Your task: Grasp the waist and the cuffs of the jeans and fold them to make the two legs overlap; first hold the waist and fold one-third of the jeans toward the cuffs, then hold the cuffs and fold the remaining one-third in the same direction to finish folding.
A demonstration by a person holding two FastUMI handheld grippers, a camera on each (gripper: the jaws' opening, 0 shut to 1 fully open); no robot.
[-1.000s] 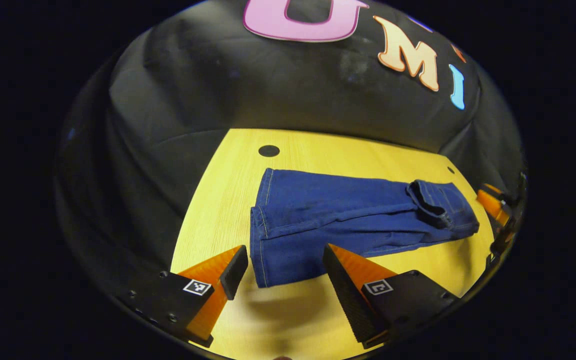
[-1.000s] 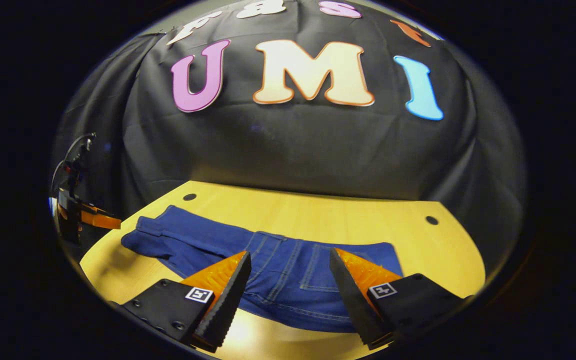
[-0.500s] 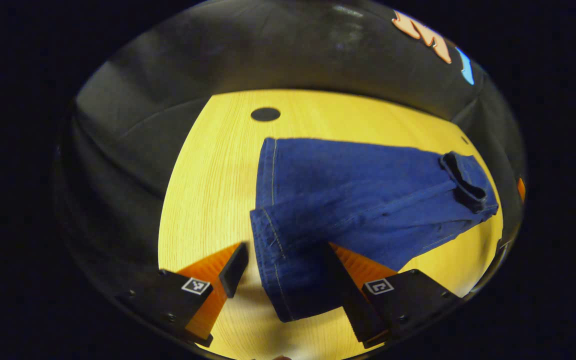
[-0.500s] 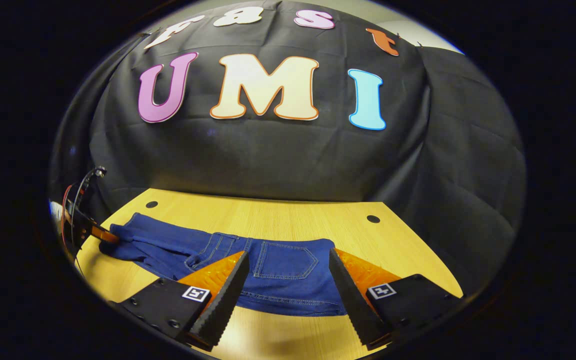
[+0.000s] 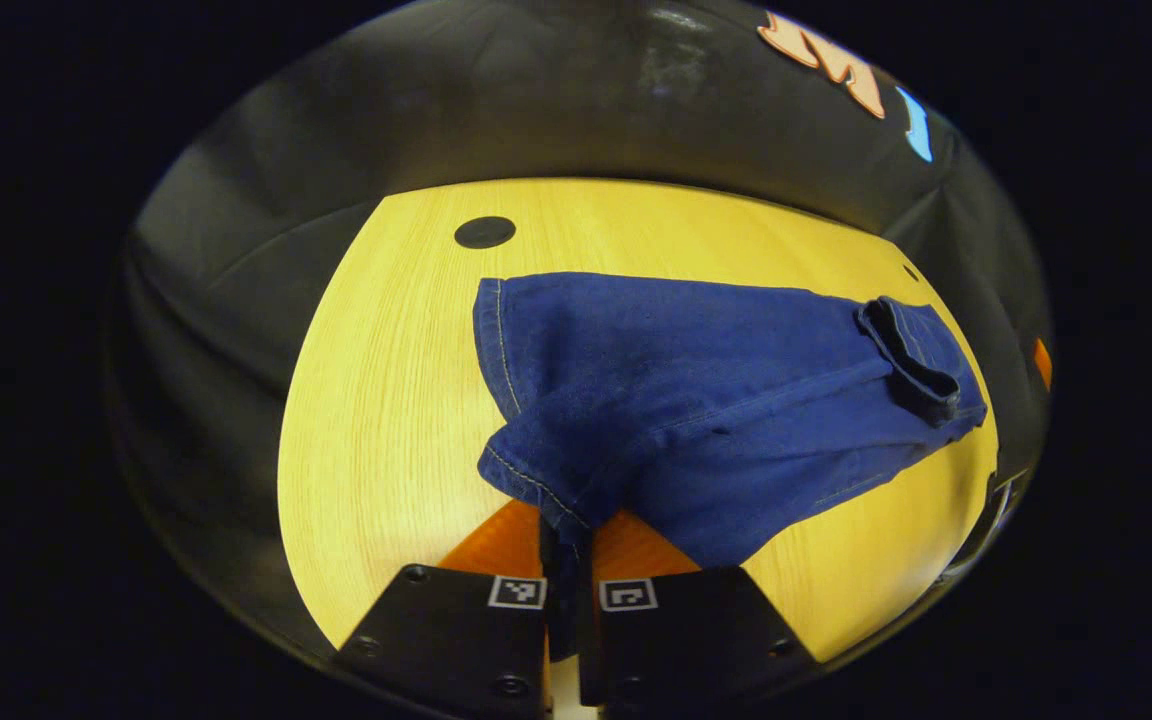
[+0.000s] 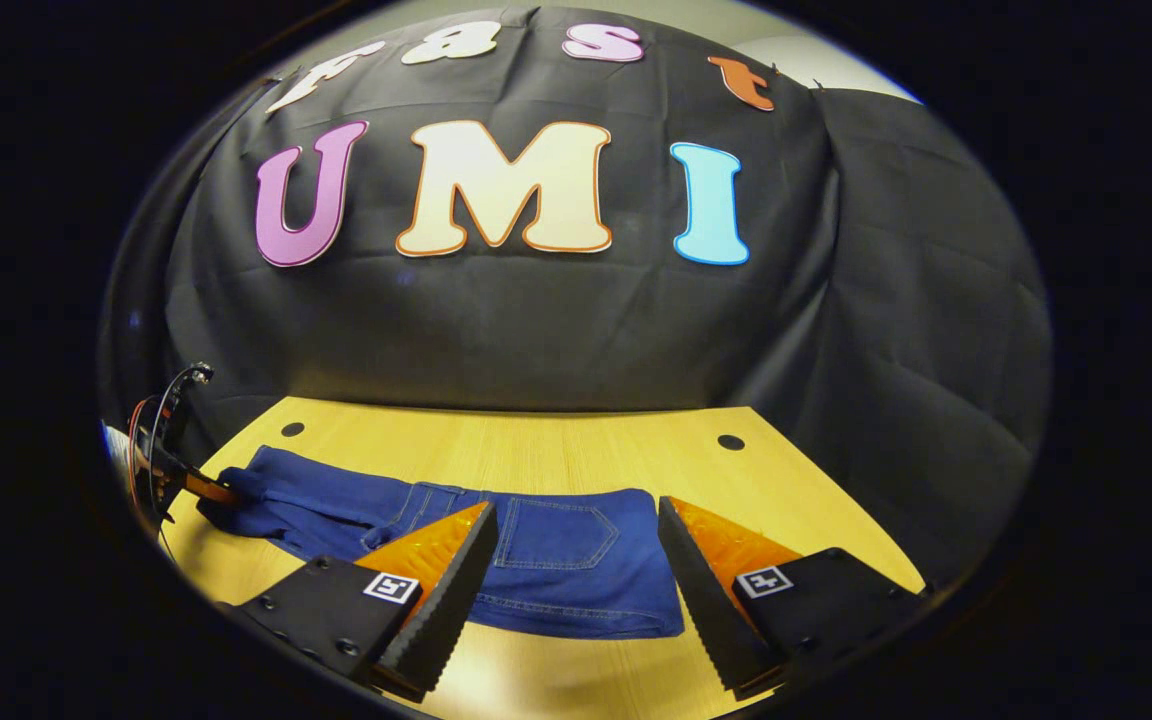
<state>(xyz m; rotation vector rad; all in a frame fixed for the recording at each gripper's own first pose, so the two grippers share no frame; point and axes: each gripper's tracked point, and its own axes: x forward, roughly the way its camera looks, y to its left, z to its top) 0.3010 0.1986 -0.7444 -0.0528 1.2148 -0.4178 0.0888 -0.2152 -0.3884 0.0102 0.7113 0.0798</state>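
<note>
Left gripper view: the jeans (image 5: 726,400) lie across the wooden table (image 5: 386,400), stretching from the cuffs in the foreground to the waist (image 5: 921,360) at the far right, where the waistband is turned over on itself. The left gripper (image 5: 568,535) has its two fingers closed together on the nearer cuff (image 5: 546,480), and the denim bunches and rises into the pinch, while the other cuff (image 5: 496,330) lies flat on the table behind it. A dark round hole (image 5: 484,232) marks the tabletop beyond the cuffs, and the black cloth wall (image 5: 436,120) closes the scene at the back. Right gripper view: the same jeans (image 6: 536,545) appear from the waist end, with a back pocket (image 6: 556,535) facing up and the legs running away to the left. The right gripper (image 6: 576,570) is held low over the near table edge, pointing toward the wall, its fingers wide apart and touching nothing; the waist portion of the jeans is seen between them, lying on the table (image 6: 556,450) beyond the tips. At the far left edge of this view the left gripper (image 6: 198,487) shows from the side, meeting the jeans at the cuff end, with cables looping above it; its fingers are too small here to judge. Two holes (image 6: 731,442) mark the tabletop near the wall.
</note>
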